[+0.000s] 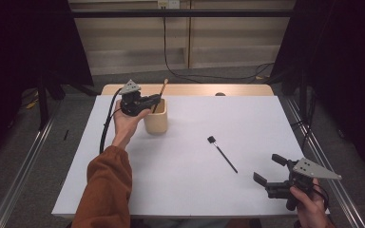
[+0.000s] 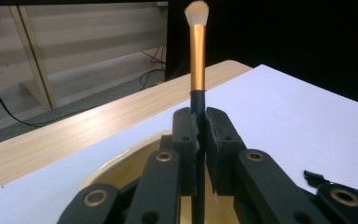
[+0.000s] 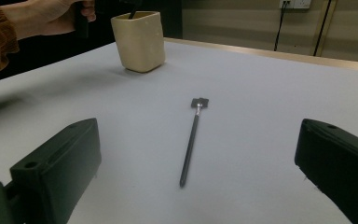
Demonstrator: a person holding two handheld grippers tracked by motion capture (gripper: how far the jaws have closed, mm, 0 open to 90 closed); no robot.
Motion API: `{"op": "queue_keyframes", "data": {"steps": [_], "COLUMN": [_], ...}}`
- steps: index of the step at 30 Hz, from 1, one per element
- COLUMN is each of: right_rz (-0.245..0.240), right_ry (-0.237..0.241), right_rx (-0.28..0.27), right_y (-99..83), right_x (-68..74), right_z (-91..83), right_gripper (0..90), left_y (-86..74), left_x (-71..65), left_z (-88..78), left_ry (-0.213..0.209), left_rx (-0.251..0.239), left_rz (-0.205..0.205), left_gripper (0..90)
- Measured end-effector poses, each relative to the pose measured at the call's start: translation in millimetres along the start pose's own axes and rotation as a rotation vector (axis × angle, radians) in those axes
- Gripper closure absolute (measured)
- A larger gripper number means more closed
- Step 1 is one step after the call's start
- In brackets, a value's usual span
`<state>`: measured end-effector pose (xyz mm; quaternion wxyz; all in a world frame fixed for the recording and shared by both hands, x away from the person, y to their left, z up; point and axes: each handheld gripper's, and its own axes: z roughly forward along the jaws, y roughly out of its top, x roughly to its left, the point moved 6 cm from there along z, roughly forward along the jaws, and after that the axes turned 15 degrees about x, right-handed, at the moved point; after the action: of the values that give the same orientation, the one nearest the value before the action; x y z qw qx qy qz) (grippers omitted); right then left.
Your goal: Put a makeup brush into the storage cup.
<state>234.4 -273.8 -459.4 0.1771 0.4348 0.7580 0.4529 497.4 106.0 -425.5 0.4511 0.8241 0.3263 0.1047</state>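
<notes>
The left gripper [image 1: 153, 100] was clamped tight on the handle of a makeup brush [image 2: 196, 56], its ribbed black pads pressing the slim stem from both sides with no gap left. The brush stood upright directly over the open mouth of a cream-coloured cup [image 1: 157, 118], its lower end reaching down inside. Its handle was glossy black at the bottom, changed to a smooth gold metal sleeve higher up, and ended in a soft, rounded tuft of pale bristles.

The cup was a squarish holder with rounded corners and a matte, smooth wall, sitting on the white table cover [image 1: 180, 180]. A strip of light wood-grain tabletop [image 1: 195, 89] showed just beyond the cup, at the cover's far edge. The person's left hand [image 1: 126, 121], in a rust-orange ribbed sleeve [image 1: 105, 190], lay just beside the cup on its left.

To the right of the cup and nearer the person, well apart from it, a second brush [image 1: 223, 154] lay flat on the cover: a thin, straight black stick with a small, flat, squarish dark head at the end towards the cup.

Farther from the cup again, past that brush, the right gripper [image 1: 272, 170] sat with its blocky black jaws spread wide and nothing between them, its grey three-cornered plate on top.
</notes>
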Motion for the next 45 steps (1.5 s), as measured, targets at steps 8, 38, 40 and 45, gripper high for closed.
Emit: {"op": "queue_keyframes", "data": {"steps": [8,38,40,45], "right_rz": [0.0,-0.007,-0.003,-0.003], "right_ry": [0.0,0.007,0.008,0.009], "right_rx": [0.0,-0.003,-0.004,-0.004], "right_y": [-0.1,0.7,0.7,0.9], "right_x": [0.0,1.5,1.2,1.5], "right_z": [0.0,-0.3,-0.3,-0.1], "right_gripper": [0.0,0.0,0.0,0.0], "left_y": [-4.5,-7.8,-8.6,-7.5], "left_x": [4.1,-4.9,-6.4,-11.3], "left_z": [0.0,-16.3,-18.8,-27.2], "left_ry": [0.01,0.052,0.037,0.057], "left_rx": [0.014,0.06,0.052,0.04], "left_rz": [-0.015,-0.051,-0.057,-0.043], "left_gripper": [80.2,3.3,3.3,3.8]}}
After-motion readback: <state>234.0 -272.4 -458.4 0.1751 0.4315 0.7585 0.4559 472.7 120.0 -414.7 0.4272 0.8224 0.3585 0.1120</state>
